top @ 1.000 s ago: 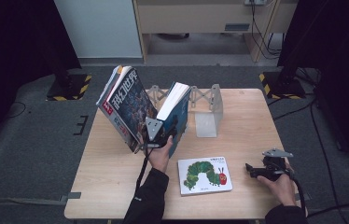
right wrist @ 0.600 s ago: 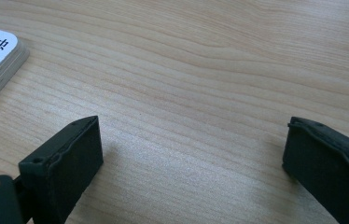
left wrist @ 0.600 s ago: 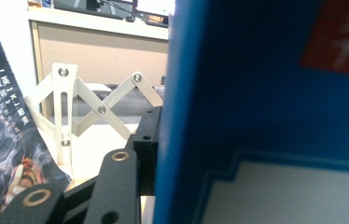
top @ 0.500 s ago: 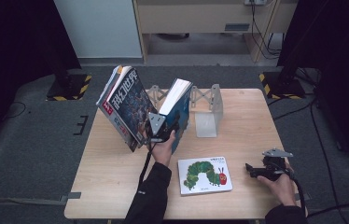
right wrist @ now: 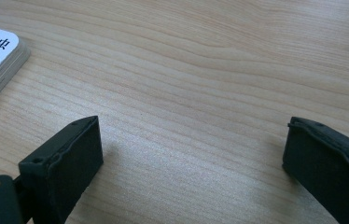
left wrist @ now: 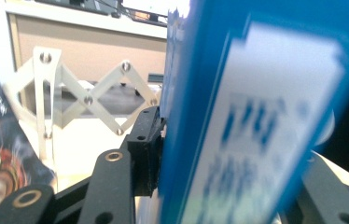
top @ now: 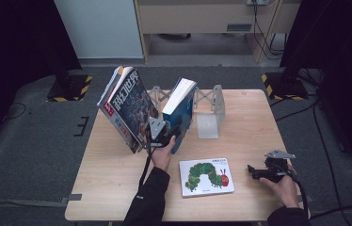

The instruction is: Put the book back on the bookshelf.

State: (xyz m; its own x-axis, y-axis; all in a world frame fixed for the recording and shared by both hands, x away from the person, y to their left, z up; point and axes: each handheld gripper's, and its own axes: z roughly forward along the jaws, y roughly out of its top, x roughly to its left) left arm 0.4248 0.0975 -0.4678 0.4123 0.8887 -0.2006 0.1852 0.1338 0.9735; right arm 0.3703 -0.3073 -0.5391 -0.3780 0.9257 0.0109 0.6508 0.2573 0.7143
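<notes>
a pale wooden table [top: 240, 197] stands on a grey floor [top: 33, 155]. a white picture book with a green caterpillar [top: 206, 176] lies flat near the front edge, about midway along it. a grey expanding book rack [top: 207, 110] stands at the back edge, near its middle. a blue book [top: 180, 110] stands tilted in the rack, and a dark-covered magazine [top: 129, 106] leans out toward the back left corner.

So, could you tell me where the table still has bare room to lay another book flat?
Bare wood lies left of the caterpillar book, and between the bookend and the right gripper. It is crowded by the rack, where the left gripper has the blue book beside the leaning magazine.
</notes>
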